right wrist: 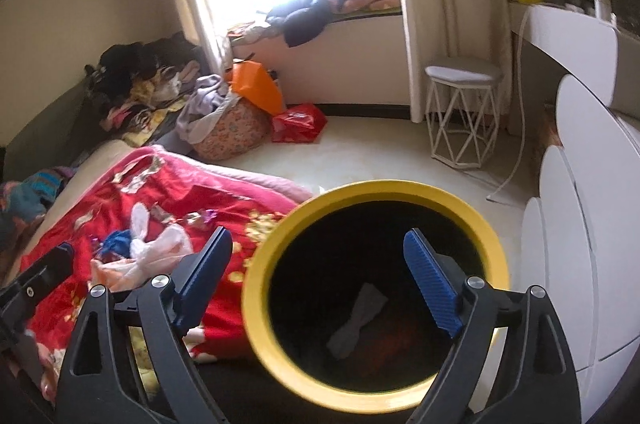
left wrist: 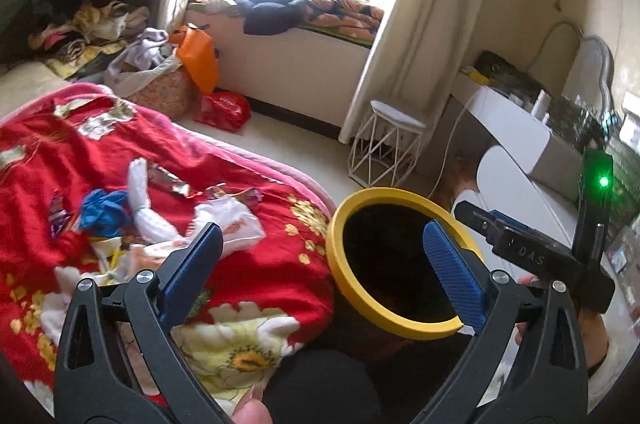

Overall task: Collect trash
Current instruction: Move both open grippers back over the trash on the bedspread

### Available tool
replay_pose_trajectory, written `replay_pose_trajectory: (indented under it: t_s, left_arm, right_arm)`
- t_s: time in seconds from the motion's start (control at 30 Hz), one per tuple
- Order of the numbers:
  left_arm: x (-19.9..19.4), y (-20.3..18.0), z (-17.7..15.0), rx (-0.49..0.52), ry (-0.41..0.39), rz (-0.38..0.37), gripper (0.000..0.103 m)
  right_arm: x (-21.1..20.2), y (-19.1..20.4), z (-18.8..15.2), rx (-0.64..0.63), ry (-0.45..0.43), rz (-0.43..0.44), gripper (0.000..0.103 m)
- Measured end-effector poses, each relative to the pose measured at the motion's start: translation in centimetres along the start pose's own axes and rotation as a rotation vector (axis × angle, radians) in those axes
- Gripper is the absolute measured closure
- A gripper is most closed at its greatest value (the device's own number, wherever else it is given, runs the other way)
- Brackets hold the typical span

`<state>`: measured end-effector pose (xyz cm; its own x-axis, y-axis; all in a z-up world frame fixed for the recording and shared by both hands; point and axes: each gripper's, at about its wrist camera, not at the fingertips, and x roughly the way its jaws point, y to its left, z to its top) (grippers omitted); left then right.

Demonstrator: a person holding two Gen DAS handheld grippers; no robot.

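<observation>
A black bin with a yellow rim (left wrist: pixel 400 328) (right wrist: pixel 256 288) stands beside the bed. A pale wrapper (right wrist: pixel 356 320) lies inside it. On the red blanket (left wrist: pixel 240 192) (right wrist: pixel 188 184) lie a white tissue pack (left wrist: pixel 236 224), white socks (left wrist: pixel 138 200) (right wrist: pixel 140 224), a blue cloth (left wrist: pixel 104 212) (right wrist: pixel 116 240) and shiny wrappers (left wrist: pixel 168 180) (right wrist: pixel 200 216). My left gripper (left wrist: pixel 324 264) is open and empty over the bed edge and bin. My right gripper (right wrist: pixel 320 272) is open and empty above the bin's mouth; its body (left wrist: pixel 536 252) shows in the left wrist view.
A white wire stool (left wrist: pixel 392 144) (right wrist: pixel 460 116) stands on the floor by the curtain. White drawers (right wrist: pixel 580 244) and a desk (left wrist: pixel 516 128) are at the right. Red and orange bags (left wrist: pixel 224 108) (right wrist: pixel 296 120) and piled clothes (left wrist: pixel 92 12) sit near the window bench.
</observation>
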<state>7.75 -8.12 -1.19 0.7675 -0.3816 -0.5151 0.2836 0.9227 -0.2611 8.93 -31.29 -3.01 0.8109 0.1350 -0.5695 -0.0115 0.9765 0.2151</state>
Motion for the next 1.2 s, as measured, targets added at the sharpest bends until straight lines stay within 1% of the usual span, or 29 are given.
replay_pose_trajectory:
  t_s: [0.07,0.2,0.57,0.73,1.2]
  left_arm:
    - [-0.7,0.8,0.2,-0.01,-0.019,0.017,0.011]
    - [-1.8,2.1,0.6,-0.038,-0.047,0.03,0.011]
    - [-4.4,6.1,1.6,-0.102,-0.113,0.101,0.011]
    - [-5.0,7.8,1.8,-0.129,-0.108,0.129,0.011]
    - [-7.0,12.4,1.7,-0.172,-0.137,0.222,0.011]
  right_arm:
    - [-0.1,1.4,0.2,-0.021,-0.004,0.019,0.016]
    - [-0.4,3.7,0.5,-0.063,-0.01,0.042,0.015]
    - [-0.8,8.1,0.6,-0.126,-0.011,0.094,0.011]
    - [-0.6,9.8,0.6,-0.14,-0.008,0.116,0.009]
    - [0.8,14.9,0.6,-0.211,0.014,0.188,0.009]
